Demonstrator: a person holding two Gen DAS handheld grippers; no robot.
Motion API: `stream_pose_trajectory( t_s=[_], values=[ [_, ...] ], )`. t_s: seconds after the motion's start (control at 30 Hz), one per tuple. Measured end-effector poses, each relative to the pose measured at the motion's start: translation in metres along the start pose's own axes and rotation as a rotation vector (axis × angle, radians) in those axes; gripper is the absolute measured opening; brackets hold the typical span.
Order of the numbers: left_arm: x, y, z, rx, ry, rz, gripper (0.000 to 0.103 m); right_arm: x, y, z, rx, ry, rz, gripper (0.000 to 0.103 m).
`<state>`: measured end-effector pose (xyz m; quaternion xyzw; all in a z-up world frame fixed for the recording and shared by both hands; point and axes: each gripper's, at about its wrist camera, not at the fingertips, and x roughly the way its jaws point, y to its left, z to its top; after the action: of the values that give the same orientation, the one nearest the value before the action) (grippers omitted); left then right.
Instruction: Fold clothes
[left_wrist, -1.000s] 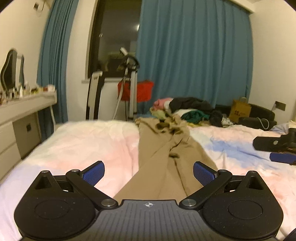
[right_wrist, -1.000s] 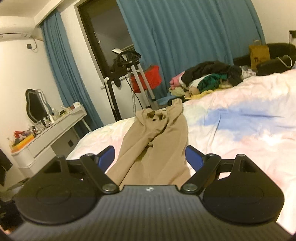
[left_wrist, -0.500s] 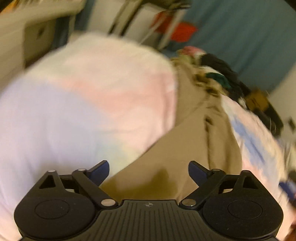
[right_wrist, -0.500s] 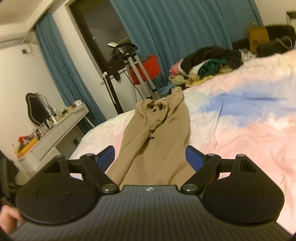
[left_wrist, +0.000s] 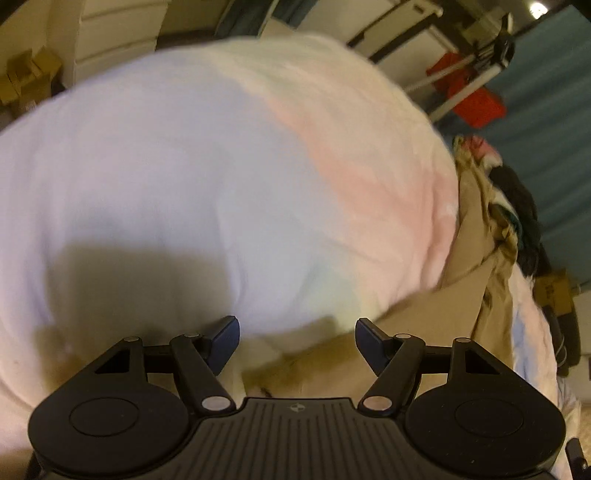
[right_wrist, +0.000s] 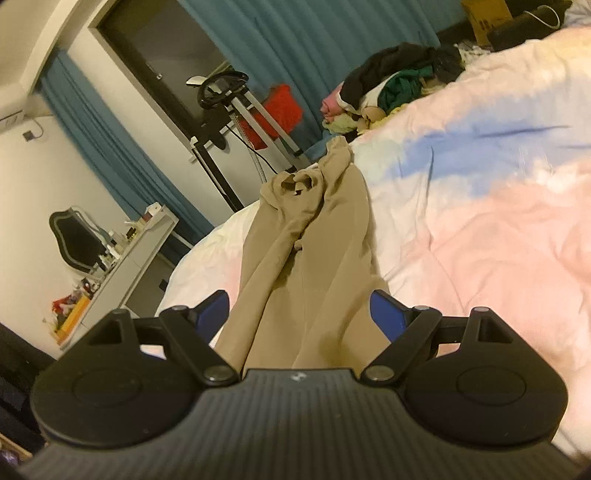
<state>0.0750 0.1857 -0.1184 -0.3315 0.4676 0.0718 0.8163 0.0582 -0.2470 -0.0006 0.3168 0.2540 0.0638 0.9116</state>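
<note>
Tan trousers (right_wrist: 314, 236) lie lengthwise on the pastel bed cover (right_wrist: 480, 229), waistband at the far end. My right gripper (right_wrist: 299, 314) hovers open over the near ends of the legs, cloth seen between its blue pads but not pinched. In the left wrist view the trousers (left_wrist: 424, 325) run along the right side, blurred. My left gripper (left_wrist: 295, 338) tilts steeply down at the near leg edge; its jaws are closing, with bed cover and the hem edge in the gap, and its pads are not pressing on cloth.
A heap of mixed clothes (right_wrist: 391, 85) sits at the bed's far end. Beyond stand a steamer stand (right_wrist: 229, 107), a red bag (right_wrist: 280, 107), blue curtains and a white dresser (right_wrist: 122, 266) on the left. A cardboard box (left_wrist: 554, 291) lies by the bed.
The left gripper swung down and rolled, from looking across the room to facing the bed cover, and its jaws narrowed. The right gripper dipped and rolled slightly, staying open.
</note>
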Motion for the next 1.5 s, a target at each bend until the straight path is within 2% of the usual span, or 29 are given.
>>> stream_pose_trajectory(
  t_s=[0.1,0.2,0.23,0.27,0.3,0.4,0.53,0.63,0.77,0.9,1.0,1.13,1.2,1.23,1.27,1.3,1.33,1.5],
  values=[
    [0.0,-0.007,-0.002,0.052,0.038,0.026,0.068,0.0,-0.002,0.001,0.013,0.007,0.009,0.085],
    [-0.001,-0.013,-0.005,0.11,0.071,0.065,0.051,0.001,-0.005,0.001,0.031,0.02,0.015,0.085],
    [-0.003,-0.014,-0.006,0.124,0.078,0.082,0.034,0.001,-0.005,0.001,0.036,0.025,0.014,0.085],
    [-0.005,-0.014,-0.007,0.131,0.083,0.091,0.011,0.002,-0.006,0.001,0.041,0.028,0.011,0.085],
    [-0.009,-0.014,-0.007,0.139,0.086,0.089,0.006,0.001,-0.007,0.001,0.046,0.026,0.006,0.085],
    [-0.027,-0.021,-0.01,0.203,0.043,0.056,0.005,-0.002,-0.01,0.001,0.061,0.008,-0.012,0.085],
    [-0.06,-0.043,-0.031,0.364,-0.046,0.001,0.004,-0.011,-0.015,0.005,0.075,-0.038,-0.027,0.085],
    [-0.086,-0.067,-0.059,0.547,-0.13,-0.05,0.004,-0.016,-0.019,0.009,0.082,-0.061,-0.039,0.085],
    [-0.114,-0.099,-0.115,0.804,-0.231,-0.101,0.004,-0.022,-0.026,0.011,0.121,-0.09,-0.023,0.085],
    [-0.119,-0.124,-0.17,1.013,-0.261,-0.154,0.004,-0.025,-0.029,0.013,0.124,-0.098,-0.003,0.085],
    [-0.098,-0.142,-0.197,1.088,-0.179,-0.193,0.004,-0.023,-0.033,0.013,0.133,-0.076,-0.011,0.086],
    [-0.068,-0.141,-0.204,1.041,0.027,-0.288,0.007,-0.015,-0.048,0.008,0.203,0.008,0.022,0.086],
    [-0.06,-0.135,-0.189,0.944,0.105,-0.322,0.022,-0.014,-0.061,0.003,0.269,0.035,0.04,0.086],
    [-0.056,-0.131,-0.181,0.895,0.143,-0.339,0.033,-0.015,-0.068,0.001,0.297,0.048,0.042,0.086],
    [-0.053,-0.128,-0.173,0.846,0.182,-0.355,0.051,-0.014,-0.073,-0.002,0.327,0.069,0.044,0.086],
    [-0.05,-0.124,-0.165,0.794,0.207,-0.37,0.061,-0.014,-0.079,-0.004,0.357,0.09,0.046,0.086],
    [-0.05,-0.118,-0.154,0.735,0.202,-0.382,0.076,-0.013,-0.085,-0.006,0.386,0.111,0.048,0.086],
    [-0.033,-0.081,-0.097,0.404,0.18,-0.402,0.084,-0.005,-0.101,-0.024,0.499,0.231,0.029,0.086]
  ],
)
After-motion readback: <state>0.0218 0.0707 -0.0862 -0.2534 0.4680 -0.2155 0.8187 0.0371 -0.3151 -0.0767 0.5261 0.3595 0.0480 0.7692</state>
